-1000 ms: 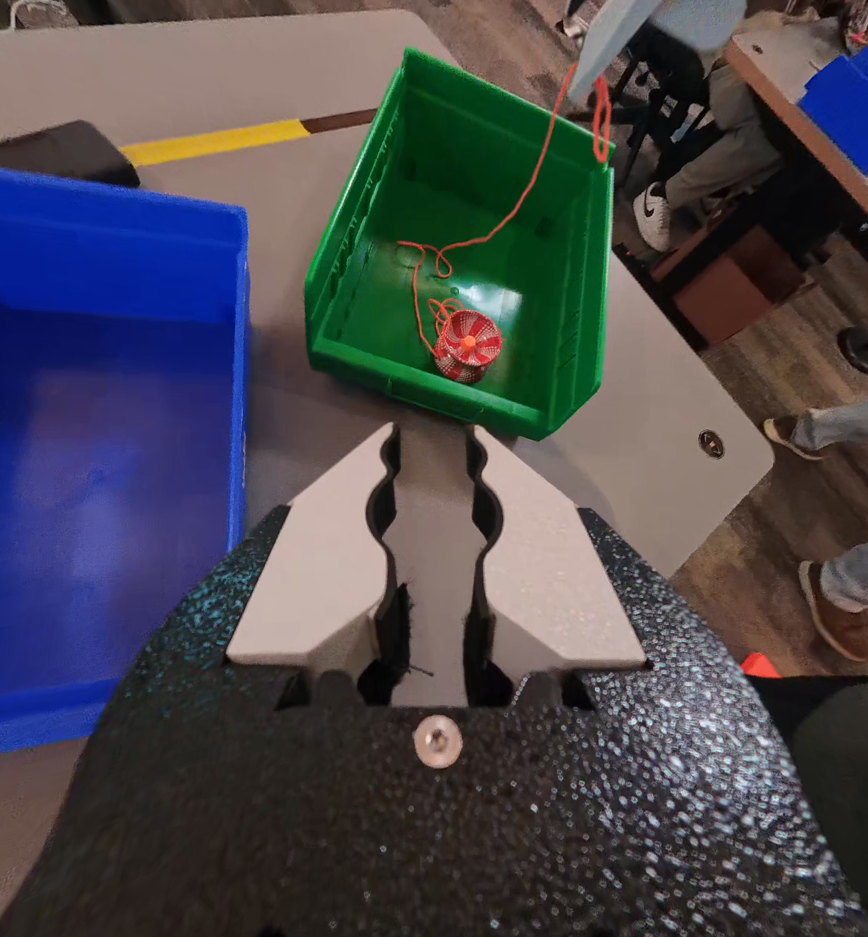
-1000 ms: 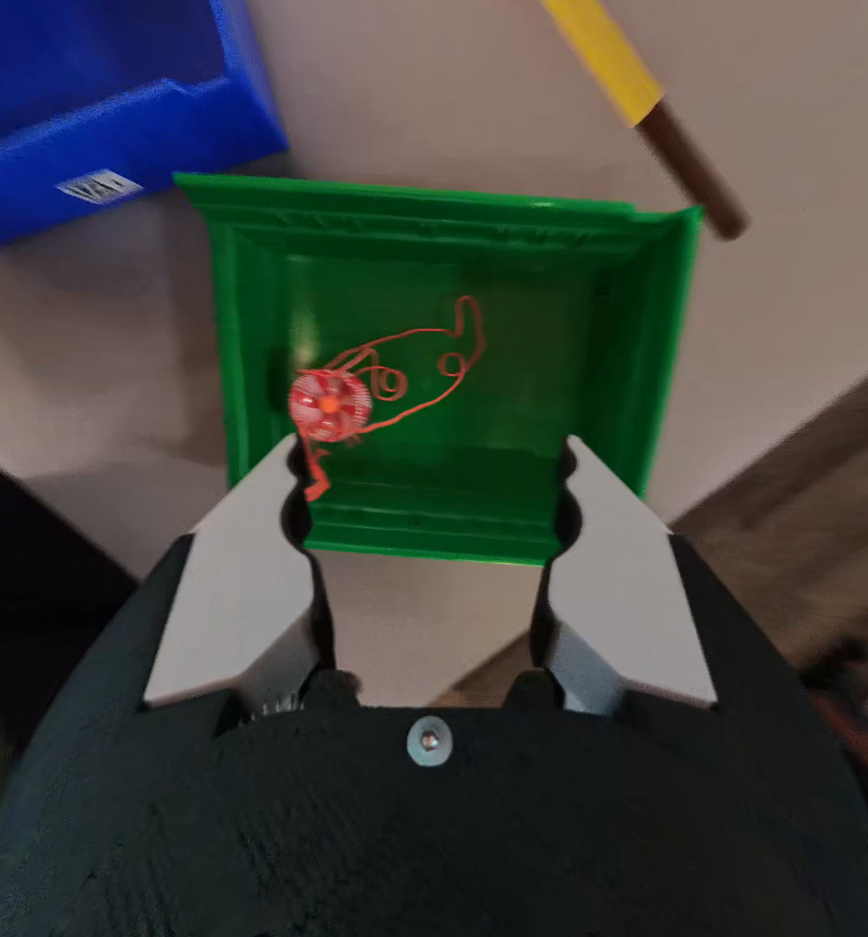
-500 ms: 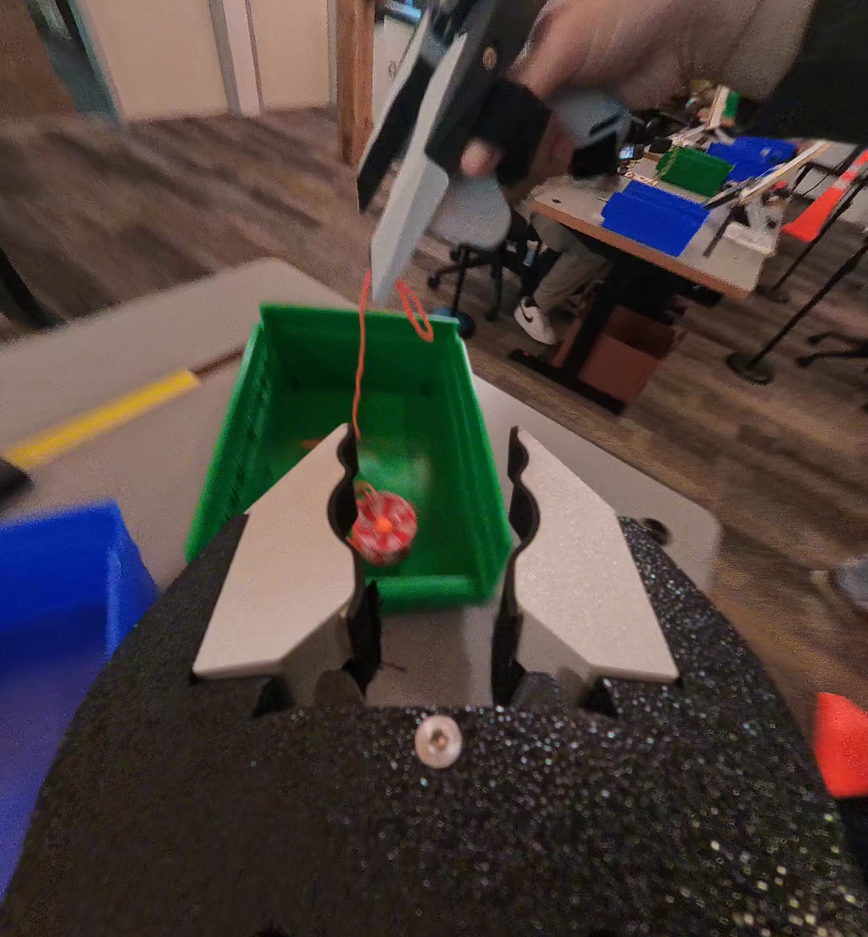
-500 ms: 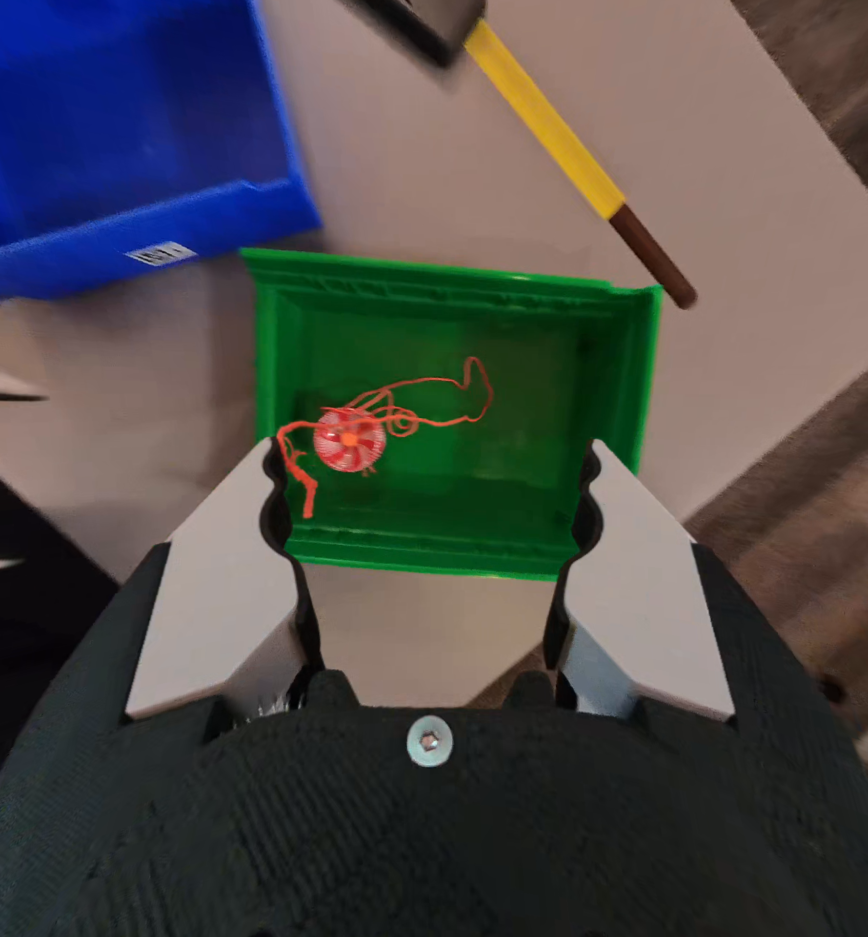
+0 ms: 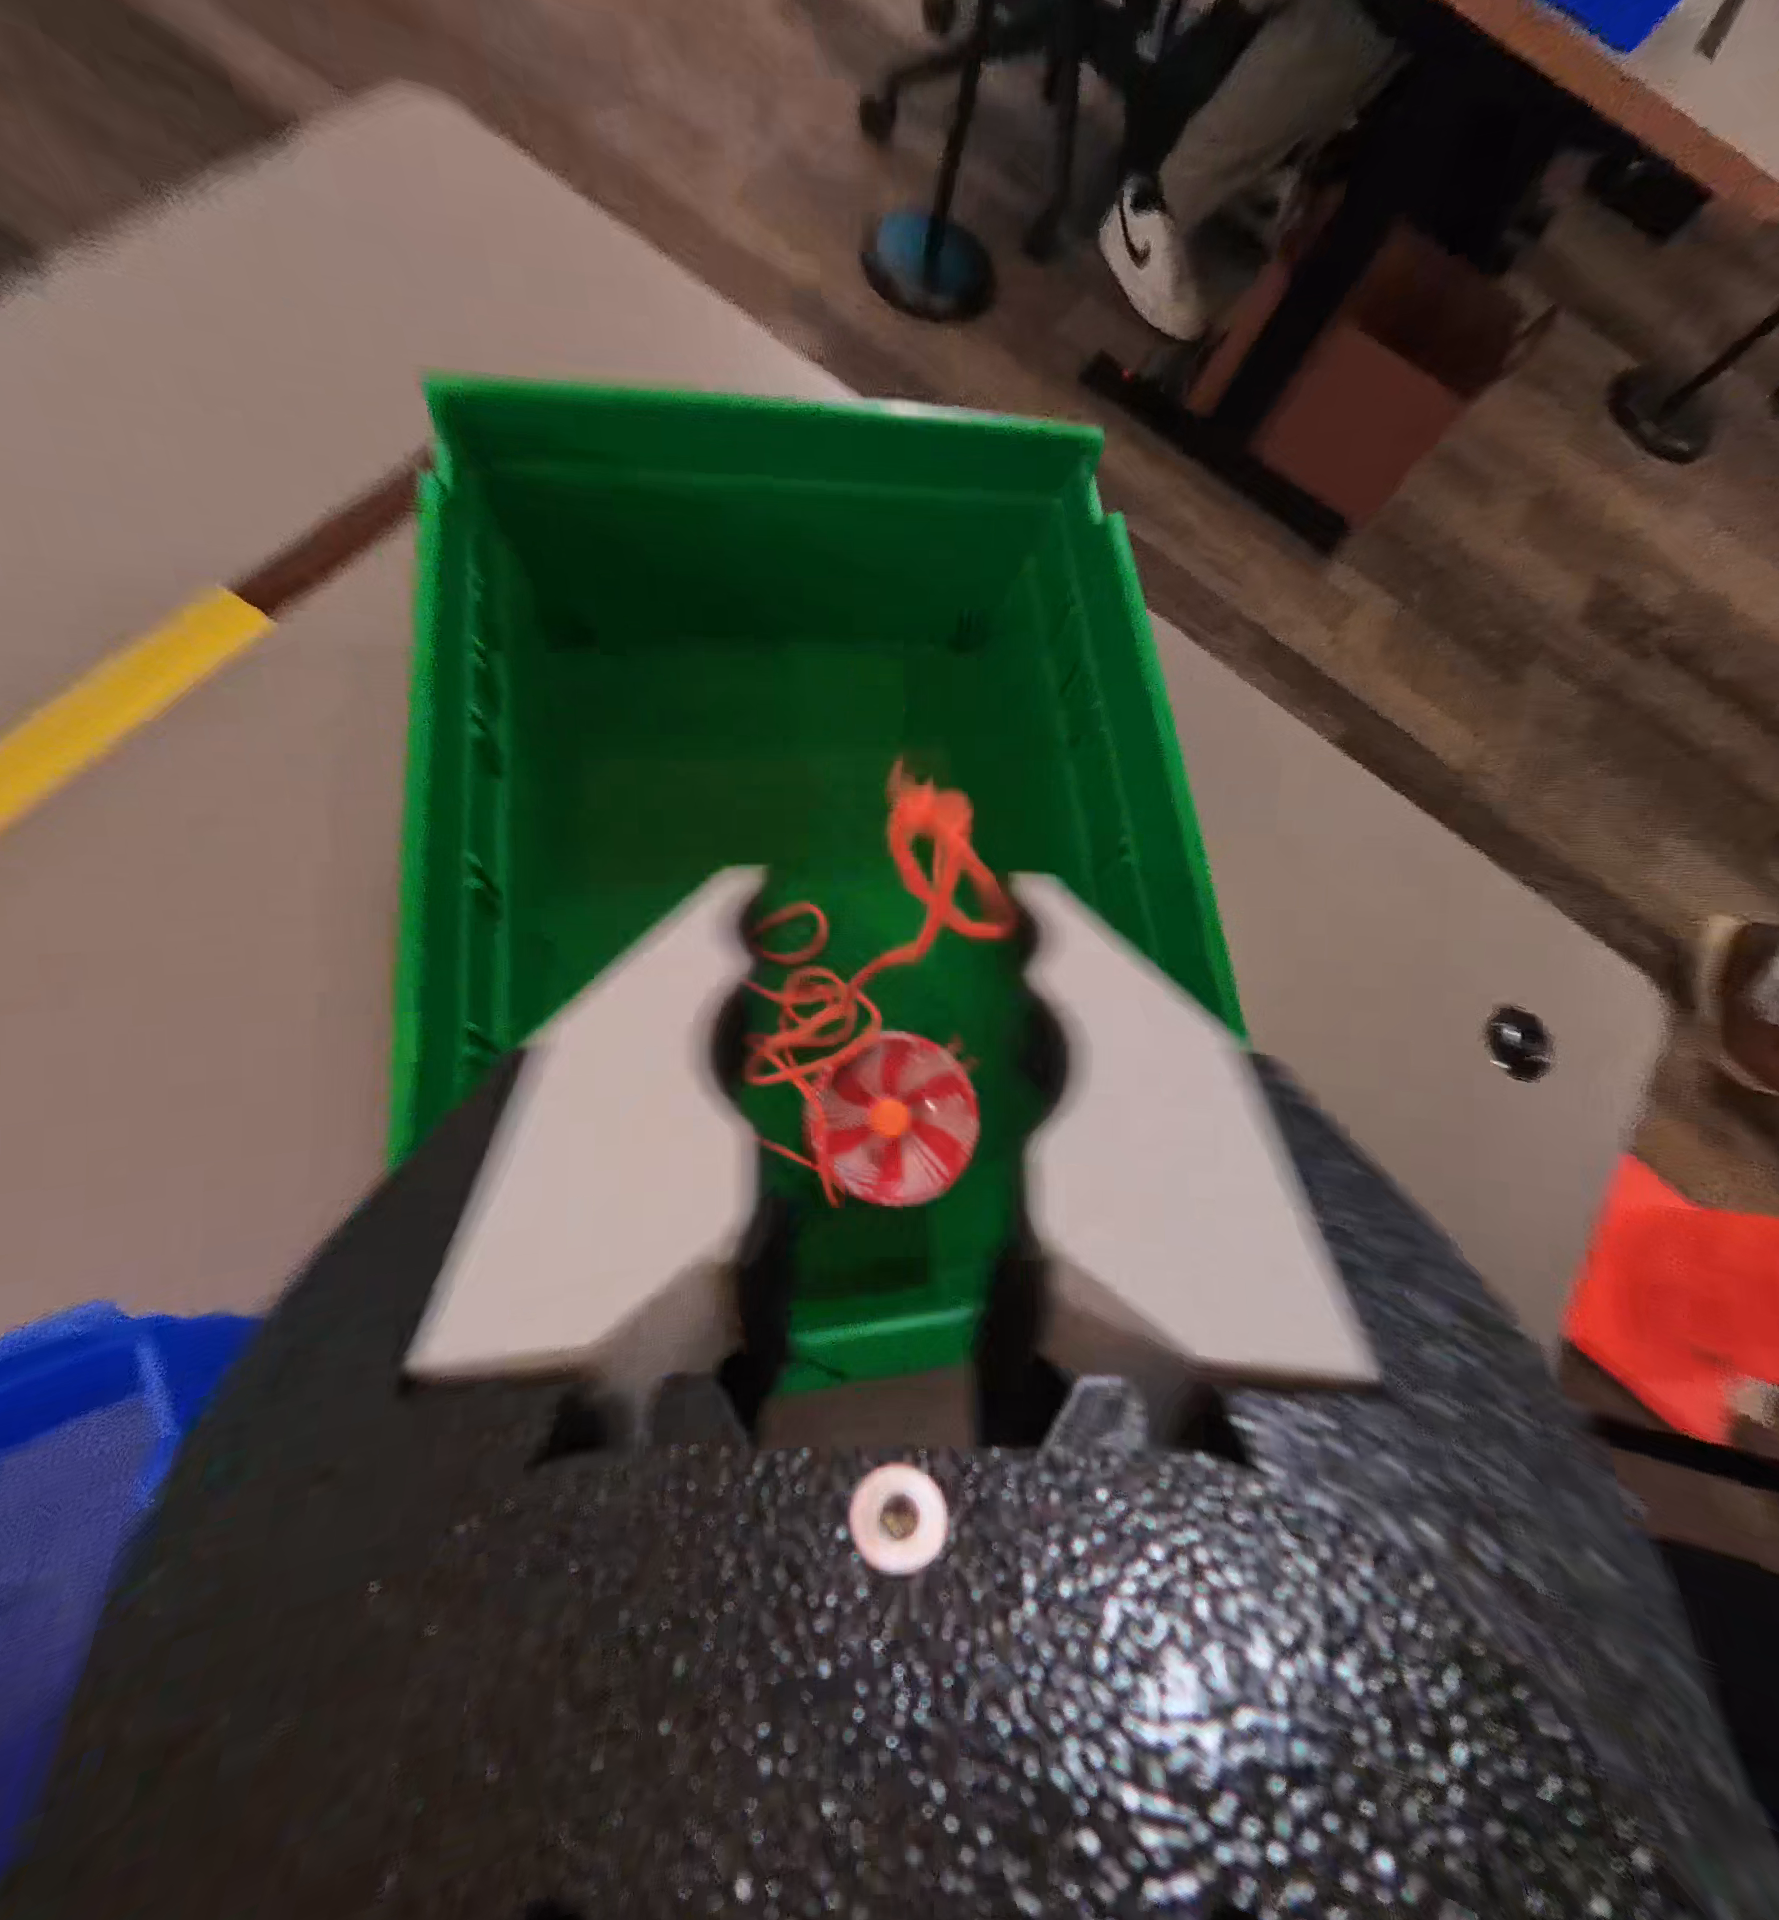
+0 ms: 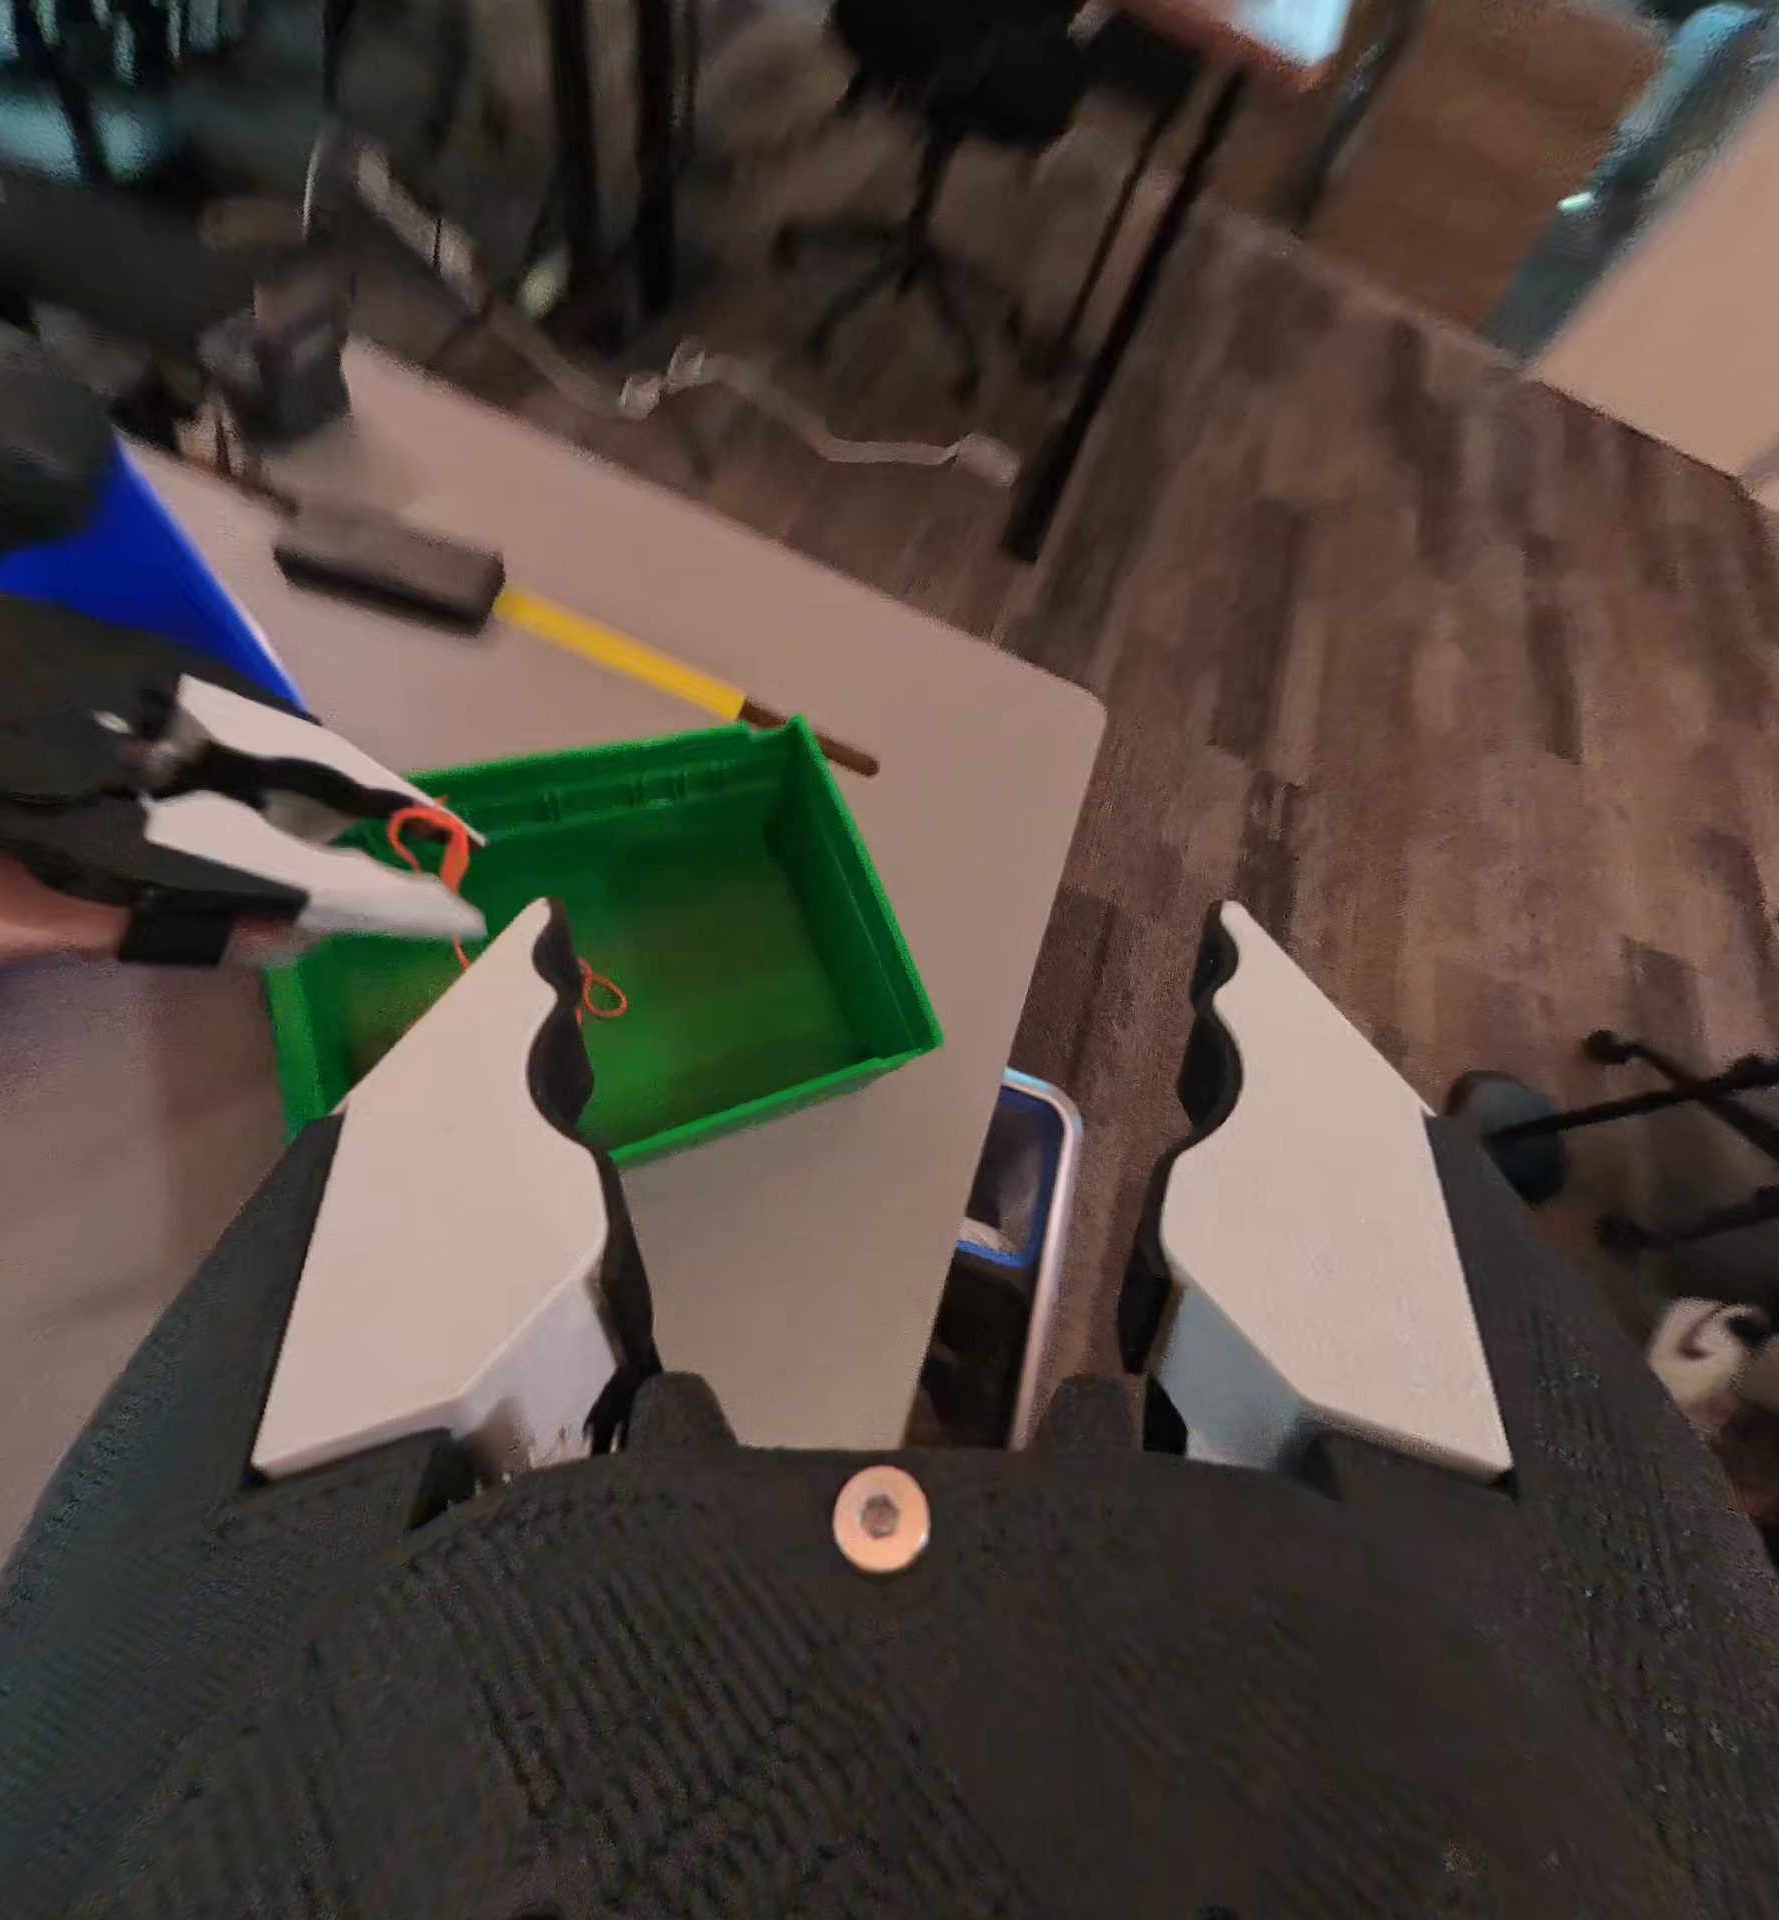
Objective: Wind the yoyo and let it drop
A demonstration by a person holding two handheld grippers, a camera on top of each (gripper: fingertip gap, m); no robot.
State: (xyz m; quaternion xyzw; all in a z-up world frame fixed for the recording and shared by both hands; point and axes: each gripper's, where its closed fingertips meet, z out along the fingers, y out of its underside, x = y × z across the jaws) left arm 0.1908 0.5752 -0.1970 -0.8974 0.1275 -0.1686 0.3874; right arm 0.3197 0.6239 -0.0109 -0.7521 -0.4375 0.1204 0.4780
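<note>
A red-and-white yoyo [image 5: 895, 1117] lies flat on the floor of a green bin [image 5: 760, 405], with its orange string [image 5: 812, 1013] tangled beside it. My left gripper [image 5: 885, 883] is open and hovers over the bin, above the yoyo. The string's far end rises to its right fingertip [image 5: 1046, 904]. In the right wrist view the left gripper [image 6: 469, 878] shows at the left with a string loop [image 6: 428, 831] at its tips. My right gripper [image 6: 883, 909] is open and empty, back from the green bin [image 6: 833, 883]. Its left finger hides the yoyo.
A blue bin [image 5: 12, 1558] stands left of the green one. A yellow and brown strip [image 6: 615, 649] and a black block [image 6: 386, 571] lie behind them. The table edge runs just right of the green bin. A blue-rimmed container [image 6: 1020, 1174] stands on the floor. Measured from the fingertips, the red-and-white yoyo [image 5: 895, 1117] is 12 cm or so from the left gripper and 30 cm from the right.
The string has left my right gripper's left finger and dropped into the bin, with its end at my left gripper's tips. My right gripper swung up and away. My left gripper moved over the yoyo.
</note>
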